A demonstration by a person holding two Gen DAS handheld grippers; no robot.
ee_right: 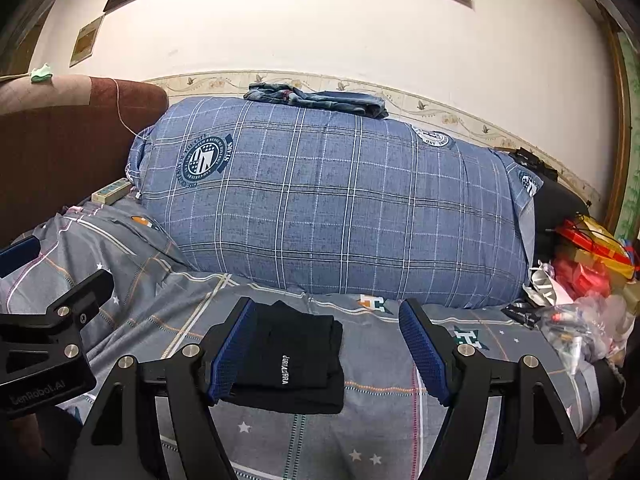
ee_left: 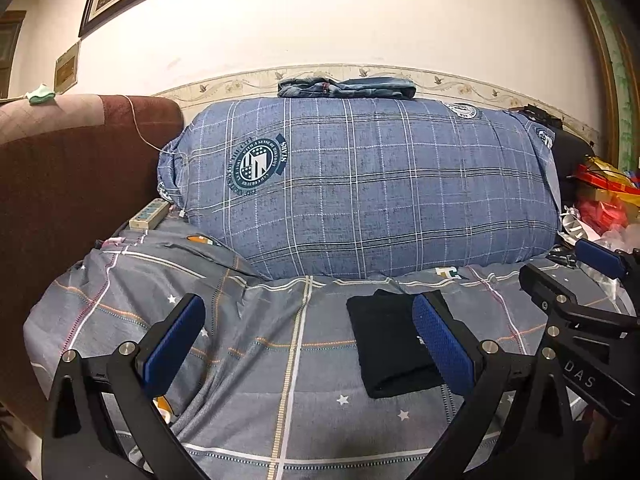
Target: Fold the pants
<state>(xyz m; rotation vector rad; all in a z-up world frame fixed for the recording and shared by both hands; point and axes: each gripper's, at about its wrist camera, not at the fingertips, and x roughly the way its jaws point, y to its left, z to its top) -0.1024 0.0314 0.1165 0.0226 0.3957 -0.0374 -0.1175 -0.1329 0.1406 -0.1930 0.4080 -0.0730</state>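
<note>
Black pants (ee_left: pixel 390 344) lie folded into a small flat rectangle on the grey patterned bed cover (ee_left: pixel 256 344). In the right wrist view the same pants (ee_right: pixel 298 364) show white lettering and lie just ahead of the jaws. My left gripper (ee_left: pixel 308 344) is open, its blue pads wide apart, and its right pad overlaps the pants' right edge in the picture. My right gripper (ee_right: pixel 326 354) is open too, with the pants seen between and beyond its pads, untouched. The right gripper's body (ee_left: pixel 580 320) shows at the right edge of the left wrist view.
A large blue plaid bundle of bedding (ee_right: pixel 332 204) fills the back of the bed, with folded jeans (ee_right: pixel 320 98) on top. A brown headboard (ee_left: pixel 60 200) stands left. A power strip (ee_left: pixel 150 214) lies near it. Bags and red packages (ee_right: pixel 588 280) crowd the right side.
</note>
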